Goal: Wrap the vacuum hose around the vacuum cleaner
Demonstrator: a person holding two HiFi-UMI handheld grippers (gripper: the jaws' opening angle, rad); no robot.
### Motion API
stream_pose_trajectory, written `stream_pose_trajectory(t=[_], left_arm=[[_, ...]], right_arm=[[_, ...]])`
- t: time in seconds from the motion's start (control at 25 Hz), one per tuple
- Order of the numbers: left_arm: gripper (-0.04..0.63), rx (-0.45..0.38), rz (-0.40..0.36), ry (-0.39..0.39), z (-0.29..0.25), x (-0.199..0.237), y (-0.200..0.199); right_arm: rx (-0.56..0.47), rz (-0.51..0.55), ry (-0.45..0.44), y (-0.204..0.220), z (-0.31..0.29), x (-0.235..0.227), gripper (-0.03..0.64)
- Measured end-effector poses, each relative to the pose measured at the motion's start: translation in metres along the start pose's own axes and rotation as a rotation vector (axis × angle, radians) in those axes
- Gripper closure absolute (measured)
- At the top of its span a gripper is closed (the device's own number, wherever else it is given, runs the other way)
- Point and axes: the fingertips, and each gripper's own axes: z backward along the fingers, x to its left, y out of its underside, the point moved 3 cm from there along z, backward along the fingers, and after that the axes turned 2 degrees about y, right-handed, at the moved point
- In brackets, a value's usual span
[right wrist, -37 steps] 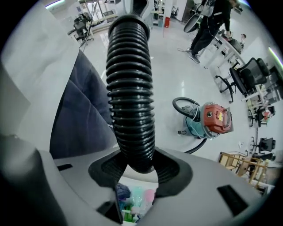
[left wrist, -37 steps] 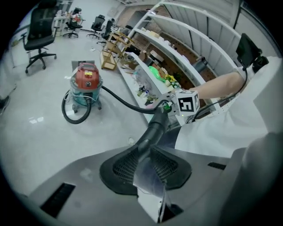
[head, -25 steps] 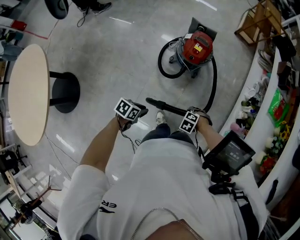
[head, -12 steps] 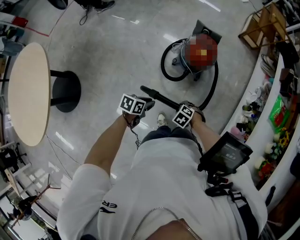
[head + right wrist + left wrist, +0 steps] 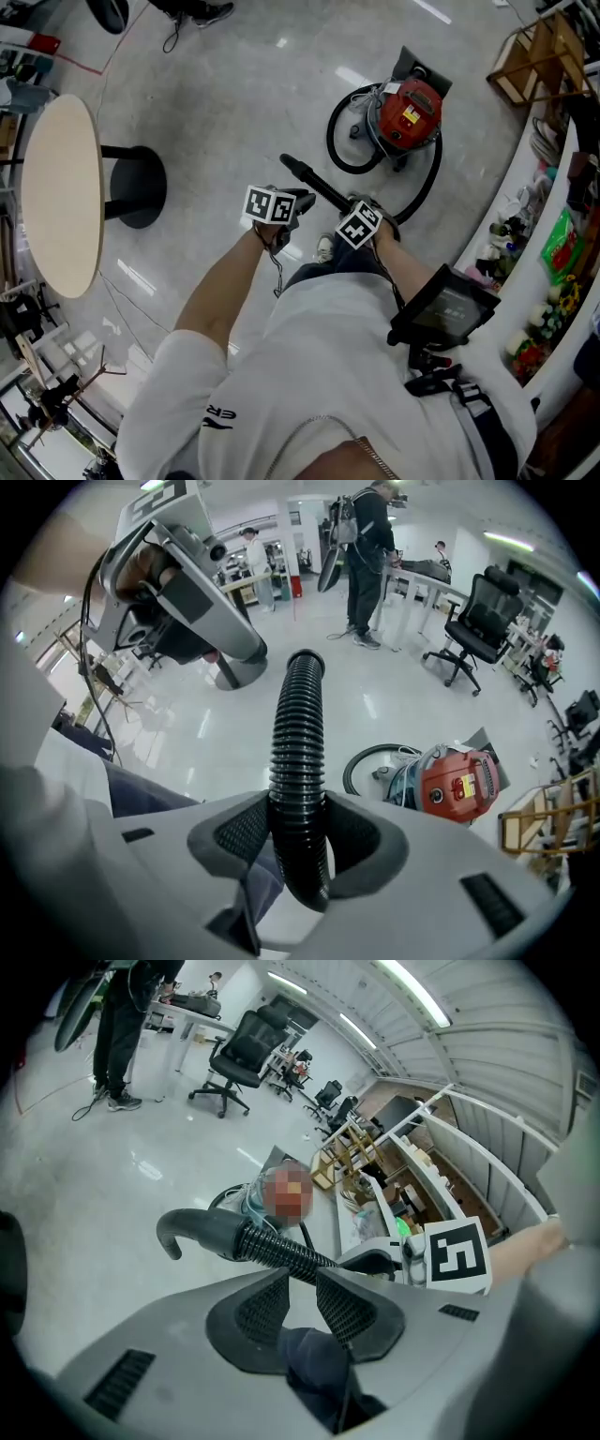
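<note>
Above the floor, the right tool is clamped on the ribbed vacuum hose, likely to carry its free end toward the red vacuum cleaner standing ahead. The left tool, jaws slightly apart and empty, hovers beside the hose.

1. Floor — glossy pale grey, mirroring the ceiling lights.
2. Round table, left: pale top on a black pedestal base.
3. Curved white counter, right, crowded with small goods; wooden rack beside it.
4. Black office chair and strip lights — far side of the room.
</note>
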Motion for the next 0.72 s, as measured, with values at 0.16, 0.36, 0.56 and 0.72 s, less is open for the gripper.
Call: stream_pose_trajectory(t=[0.16, 0.36, 0.56, 0.72], left_arm=[[0.523, -0.002, 0.034, -0.022, -0.016, 0.008, -0.029], [0.523, -0.02, 0.081, -0.042, -0.033, 0.013, -0.06], [0.523, -0.03, 0.192, -0.054, -0.058, 0.028, -0.073], [0.523, -0.019, 0.244, -0.045, -0.069, 0.035, -0.08]], right_arm=[[-0.043, -0.019, -0.012, -0.02, 0.0, -0.028, 0.437], [-0.066, -0.047, -0.039, -0.036, -0.004, -0.056, 0.442], [-0.084, -0.078, -0.092, -0.047, -0.013, -0.082, 0.445], [-0.098, -0.114, -0.128, -0.055, -0.017, -0.101, 0.446]])
